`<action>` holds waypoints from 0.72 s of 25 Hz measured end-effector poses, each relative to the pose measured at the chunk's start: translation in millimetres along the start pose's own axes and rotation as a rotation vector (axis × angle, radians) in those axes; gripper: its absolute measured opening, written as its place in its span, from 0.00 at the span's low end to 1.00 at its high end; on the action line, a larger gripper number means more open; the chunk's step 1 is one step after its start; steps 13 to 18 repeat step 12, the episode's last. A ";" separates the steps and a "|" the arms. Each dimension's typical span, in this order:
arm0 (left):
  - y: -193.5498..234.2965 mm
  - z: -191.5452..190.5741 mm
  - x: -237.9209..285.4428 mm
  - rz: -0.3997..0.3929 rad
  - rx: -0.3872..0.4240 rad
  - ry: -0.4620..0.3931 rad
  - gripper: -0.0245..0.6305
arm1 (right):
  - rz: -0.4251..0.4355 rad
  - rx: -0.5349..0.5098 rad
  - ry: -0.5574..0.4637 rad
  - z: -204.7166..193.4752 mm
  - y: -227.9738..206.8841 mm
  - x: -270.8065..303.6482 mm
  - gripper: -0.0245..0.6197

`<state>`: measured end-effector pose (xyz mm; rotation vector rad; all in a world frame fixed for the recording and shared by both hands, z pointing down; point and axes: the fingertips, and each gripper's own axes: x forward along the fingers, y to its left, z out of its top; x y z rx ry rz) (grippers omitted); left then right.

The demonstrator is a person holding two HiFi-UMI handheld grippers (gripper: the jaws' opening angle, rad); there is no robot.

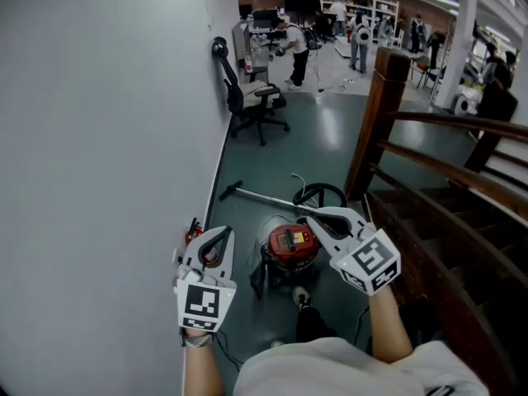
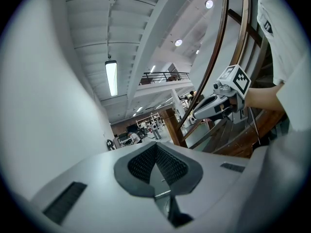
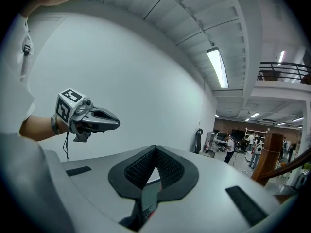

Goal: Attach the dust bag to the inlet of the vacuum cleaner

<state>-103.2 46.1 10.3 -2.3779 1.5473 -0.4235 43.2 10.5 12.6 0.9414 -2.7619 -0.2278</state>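
Note:
A red drum vacuum cleaner (image 1: 290, 246) stands on the dark green floor below me, its black hose (image 1: 323, 191) looped behind it and its metal wand (image 1: 257, 195) lying toward the wall. I cannot make out a dust bag. My left gripper (image 1: 221, 234) hangs in the air left of the vacuum, its jaws shut with nothing between them (image 2: 155, 145). My right gripper (image 1: 308, 218) hovers above the vacuum's right side, also shut and empty (image 3: 155, 149). Each gripper shows in the other's view: the right gripper (image 2: 193, 117) and the left gripper (image 3: 116, 123).
A pale wall (image 1: 99, 139) runs along the left. A wooden newel post (image 1: 378, 118) and stair railing (image 1: 450, 172) close off the right. A black office chair (image 1: 252, 99) stands farther back, with several people (image 1: 294, 46) beyond it. A shoe (image 1: 301, 297) is beside the vacuum.

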 end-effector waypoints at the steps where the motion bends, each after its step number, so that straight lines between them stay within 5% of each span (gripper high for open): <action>1: 0.2 0.4 -1.2 -0.001 0.000 0.000 0.04 | 0.000 0.001 0.000 1.0 1.1 -0.3 0.08; 18: -6.4 -5.5 0.3 -0.001 -0.003 -0.002 0.04 | -0.002 -0.004 0.005 -8.8 0.0 -2.5 0.08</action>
